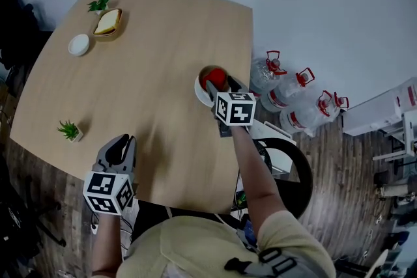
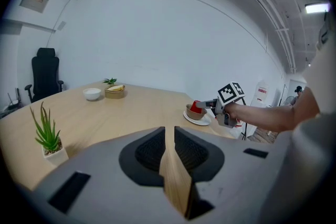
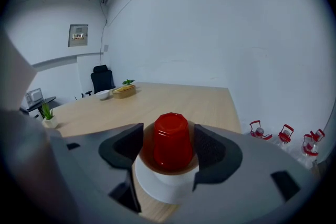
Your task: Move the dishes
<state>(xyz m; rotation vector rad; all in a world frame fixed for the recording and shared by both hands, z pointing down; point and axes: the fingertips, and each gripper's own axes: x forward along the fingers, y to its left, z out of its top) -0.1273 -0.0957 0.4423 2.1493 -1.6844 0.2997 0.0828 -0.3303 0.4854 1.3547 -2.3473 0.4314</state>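
Pale wooden table (image 1: 163, 42) under a white wall; office chair at the far end.

- Far left: a small potted plant (image 1: 69, 131) is seen near the table edge. Further back, a white bowl (image 1: 79, 44) sits beside a wooden tray (image 1: 107, 23) holding bread, with a second plant (image 1: 99, 4) behind it.
- Left gripper (image 1: 121, 148) is held low over the near edge. Its pads are drawn almost together, only a thin slit of tabletop shows between them, and nothing is gripped.
- Right of centre, close to the table's right edge, the dishes are stacked: a white plate (image 3: 160, 190), a brown bowl (image 3: 147, 146) on it, and a red cup (image 3: 172, 139) inverted in the bowl.
- Right gripper (image 3: 169, 149) is spread wide, one pad on each side of the bowl and cup. No contact is seen yet.
- Far right, on the floor: water jugs (image 1: 287, 97).

Handling, as judged: the three pieces are rigid but only stacked loose. The cup is probably light and apt to slide or topple. The plate looks glazed, so it is taken to be slippery and breakable. A hold on the bowl's wall would leave the plate behind, so the plate rim is favoured, with everything kept level.
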